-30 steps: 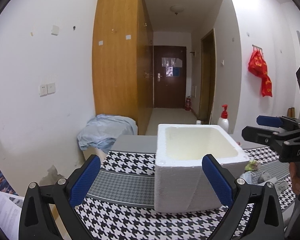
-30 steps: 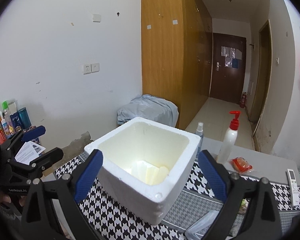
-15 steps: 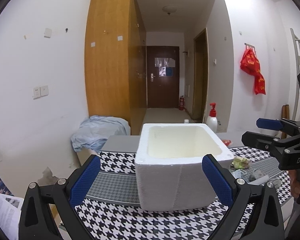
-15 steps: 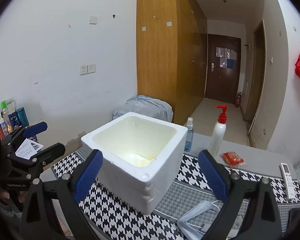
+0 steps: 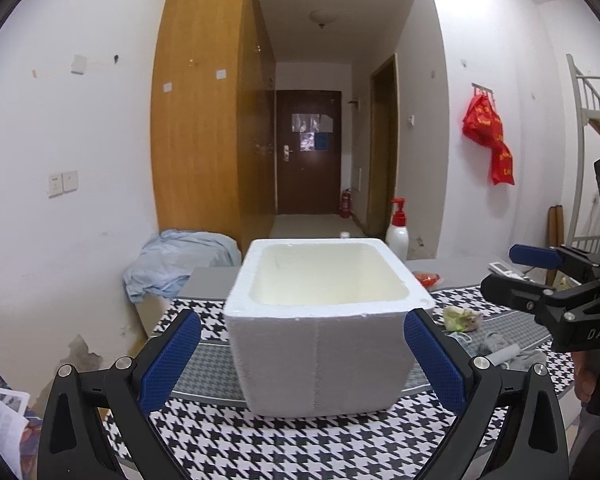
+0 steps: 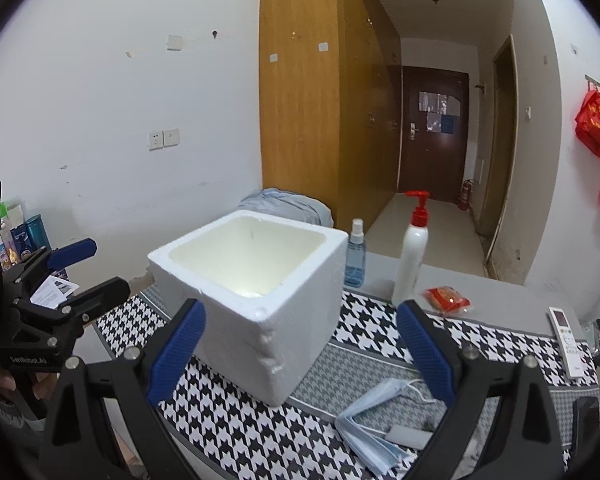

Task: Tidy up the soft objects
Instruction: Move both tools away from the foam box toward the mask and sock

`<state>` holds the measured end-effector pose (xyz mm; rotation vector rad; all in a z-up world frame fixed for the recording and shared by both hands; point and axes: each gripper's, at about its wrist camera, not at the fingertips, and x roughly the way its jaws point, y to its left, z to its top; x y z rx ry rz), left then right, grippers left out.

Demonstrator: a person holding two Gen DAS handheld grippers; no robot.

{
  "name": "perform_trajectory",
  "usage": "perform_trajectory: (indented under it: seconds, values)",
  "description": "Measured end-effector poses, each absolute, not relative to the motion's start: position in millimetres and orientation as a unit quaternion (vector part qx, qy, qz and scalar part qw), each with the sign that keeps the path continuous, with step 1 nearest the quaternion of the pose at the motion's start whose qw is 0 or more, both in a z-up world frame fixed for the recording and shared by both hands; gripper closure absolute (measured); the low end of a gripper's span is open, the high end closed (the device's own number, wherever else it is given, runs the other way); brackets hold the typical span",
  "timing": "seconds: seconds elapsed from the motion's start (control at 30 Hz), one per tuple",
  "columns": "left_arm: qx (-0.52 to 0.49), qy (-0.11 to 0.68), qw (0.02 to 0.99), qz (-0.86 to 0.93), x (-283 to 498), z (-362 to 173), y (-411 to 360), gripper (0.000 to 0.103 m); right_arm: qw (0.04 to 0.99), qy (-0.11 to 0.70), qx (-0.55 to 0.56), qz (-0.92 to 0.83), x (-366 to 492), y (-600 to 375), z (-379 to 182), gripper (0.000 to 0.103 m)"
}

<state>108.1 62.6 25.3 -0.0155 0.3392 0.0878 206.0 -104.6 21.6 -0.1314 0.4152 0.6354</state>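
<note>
Left gripper [image 5: 302,364]: spread wide, empty, facing the foam box [image 5: 320,332].
Right gripper [image 6: 300,354]: equally wide, empty, hovering near the box's corner.
Soft items: face masks [image 6: 376,420] lay just ahead of the right gripper, long axis diagonal; crumpled green cloth [image 5: 462,317] right of the box.
Nearer hand: the right, by judgement.
Box: upright on the houndstooth cloth [image 6: 240,420].
</note>
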Motion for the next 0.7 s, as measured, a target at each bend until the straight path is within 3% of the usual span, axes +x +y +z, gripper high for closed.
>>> perform_trajectory:
  seconds: [0.7]
  values:
    - [-0.007,0.180,0.984,-0.004,113,9,36,0.001,0.937,0.215,-0.053,0.272,195,-142,5,0.005]
